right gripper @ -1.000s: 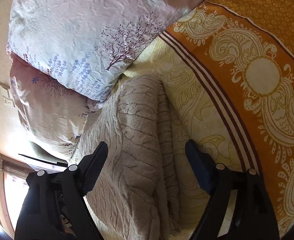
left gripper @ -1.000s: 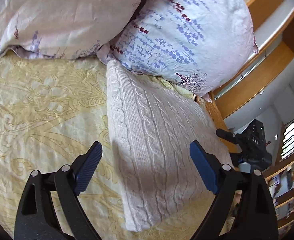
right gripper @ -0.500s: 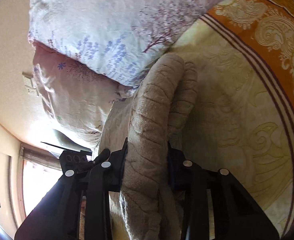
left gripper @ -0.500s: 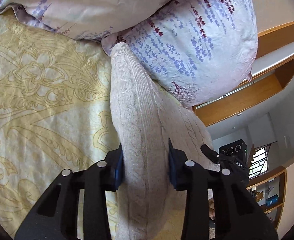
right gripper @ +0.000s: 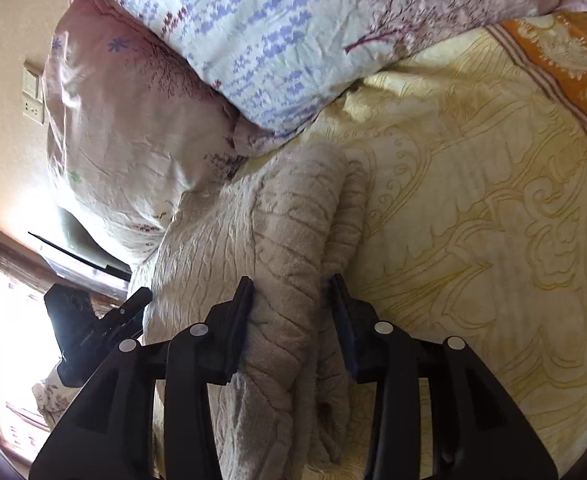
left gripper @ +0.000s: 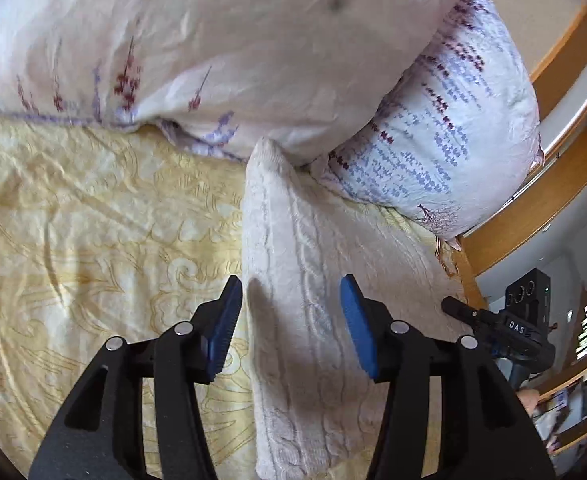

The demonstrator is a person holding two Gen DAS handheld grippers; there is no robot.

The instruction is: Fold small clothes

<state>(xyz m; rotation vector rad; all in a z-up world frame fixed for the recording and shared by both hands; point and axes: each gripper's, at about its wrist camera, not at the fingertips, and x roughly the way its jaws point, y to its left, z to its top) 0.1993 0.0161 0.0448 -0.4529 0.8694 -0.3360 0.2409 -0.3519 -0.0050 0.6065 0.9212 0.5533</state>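
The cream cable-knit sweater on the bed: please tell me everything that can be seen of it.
The cream cable-knit sweater is thick, soft-looking wool with raised rope patterns. It is folded into a long bundle lying on the yellow patterned bedspread; its far end touches the floral pillows. The left tool is open around it, and the right tool brackets its rolled fold, pads against the knit.

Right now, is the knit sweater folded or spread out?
Folded: the cable-knit sweater lies as a narrow stacked bundle, its doubled layers visible along the edge.
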